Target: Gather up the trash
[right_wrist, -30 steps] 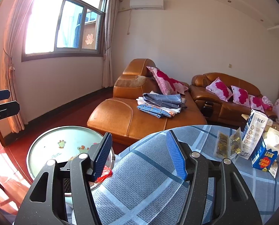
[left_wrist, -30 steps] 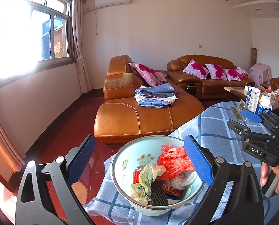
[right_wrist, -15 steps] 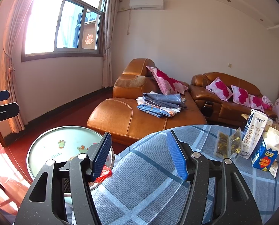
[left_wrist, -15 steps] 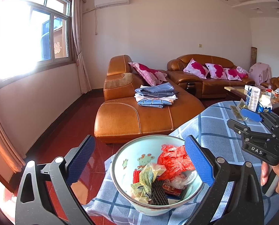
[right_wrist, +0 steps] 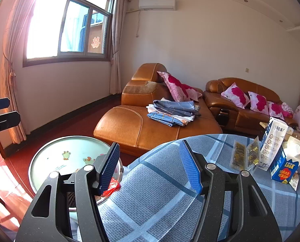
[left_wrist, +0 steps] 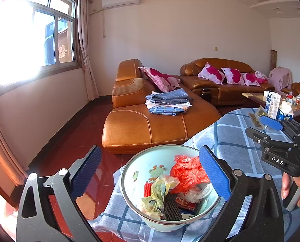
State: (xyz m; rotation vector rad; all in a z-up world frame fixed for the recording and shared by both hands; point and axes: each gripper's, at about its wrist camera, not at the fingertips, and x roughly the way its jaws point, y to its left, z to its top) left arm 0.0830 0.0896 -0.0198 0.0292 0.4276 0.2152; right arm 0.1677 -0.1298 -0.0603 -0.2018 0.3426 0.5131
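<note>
Both tongs, the left gripper [left_wrist: 150, 173] and the right gripper [right_wrist: 150, 166], are spread and pinch nothing. The enamel basin [left_wrist: 129, 173], round and glossy with a steel rim, sits under my left pads and already holds crinkled red plastic [left_wrist: 187, 173]. Ahead and right of my right pads lie 2 stiff cartons [right_wrist: 272, 145] and 2 flat foil sachets [right_wrist: 245, 156] on the woven checked cloth [right_wrist: 162, 191]. I would reach forward and pinch a sachet by its edge, since thin film slips.
</note>
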